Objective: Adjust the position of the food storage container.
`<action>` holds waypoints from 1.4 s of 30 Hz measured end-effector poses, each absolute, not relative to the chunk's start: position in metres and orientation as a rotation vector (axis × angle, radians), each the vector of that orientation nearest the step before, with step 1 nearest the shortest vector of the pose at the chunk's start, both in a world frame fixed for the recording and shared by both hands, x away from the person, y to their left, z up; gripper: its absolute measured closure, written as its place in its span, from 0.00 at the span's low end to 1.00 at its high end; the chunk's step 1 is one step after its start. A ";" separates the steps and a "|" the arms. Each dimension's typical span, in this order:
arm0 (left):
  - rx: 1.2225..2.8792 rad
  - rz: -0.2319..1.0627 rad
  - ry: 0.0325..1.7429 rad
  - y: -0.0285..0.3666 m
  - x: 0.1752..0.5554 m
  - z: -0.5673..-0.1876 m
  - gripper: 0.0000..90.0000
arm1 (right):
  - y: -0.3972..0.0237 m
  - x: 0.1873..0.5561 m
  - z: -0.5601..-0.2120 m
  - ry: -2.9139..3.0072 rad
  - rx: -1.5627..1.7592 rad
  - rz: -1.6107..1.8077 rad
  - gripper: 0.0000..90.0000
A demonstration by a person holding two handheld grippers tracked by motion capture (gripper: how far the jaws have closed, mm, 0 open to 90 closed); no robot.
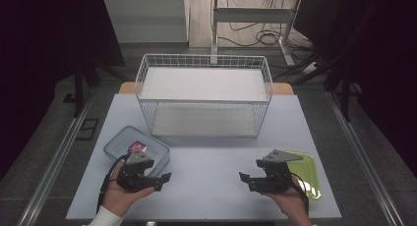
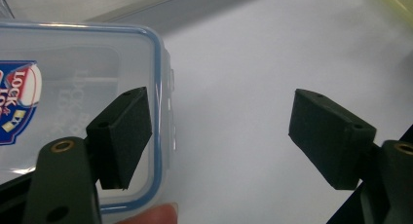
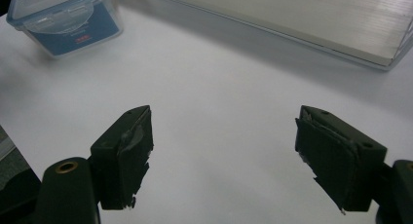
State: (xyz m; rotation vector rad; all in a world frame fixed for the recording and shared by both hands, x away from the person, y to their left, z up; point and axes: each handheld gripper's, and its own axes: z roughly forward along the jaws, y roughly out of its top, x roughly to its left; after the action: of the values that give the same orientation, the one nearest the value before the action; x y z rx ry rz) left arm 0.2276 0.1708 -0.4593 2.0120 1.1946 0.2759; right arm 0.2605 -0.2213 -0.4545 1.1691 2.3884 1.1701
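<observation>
Lidded clear container (image 1: 118, 146) by left gripper (image 1: 156, 179), contents unclear; wire basket (image 1: 204, 64) behind. Both grippers' fingers open, right gripper (image 1: 250, 179) holding nothing.

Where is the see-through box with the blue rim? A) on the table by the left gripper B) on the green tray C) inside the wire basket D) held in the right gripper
A: the box sits on the table right by the left gripper, whose jaws are open and empty.
</observation>
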 end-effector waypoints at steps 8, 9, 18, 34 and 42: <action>2.001 0.282 1.186 0.170 0.227 -0.456 0.25 | -0.230 0.260 -0.455 2.392 1.164 1.180 0.24; 2.001 0.275 1.176 0.170 0.227 -0.455 0.25 | -0.232 0.261 -0.456 2.387 1.177 1.169 0.24; 2.036 0.239 1.150 0.171 0.224 -0.459 0.24 | -0.231 0.258 -0.452 2.359 1.206 1.157 0.24; 2.030 0.243 1.198 0.192 0.234 -0.450 0.26 | -0.234 0.260 -0.455 2.358 1.255 1.138 0.24; 2.042 0.274 1.216 0.205 0.250 -0.434 0.26 | -0.232 0.263 -0.456 2.378 1.253 1.132 0.24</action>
State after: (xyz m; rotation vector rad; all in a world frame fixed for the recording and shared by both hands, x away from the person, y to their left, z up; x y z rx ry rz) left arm 0.2500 0.2053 -0.4342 2.0417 1.2162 0.2744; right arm 0.2631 -0.2322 -0.4557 1.2529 2.3784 1.1325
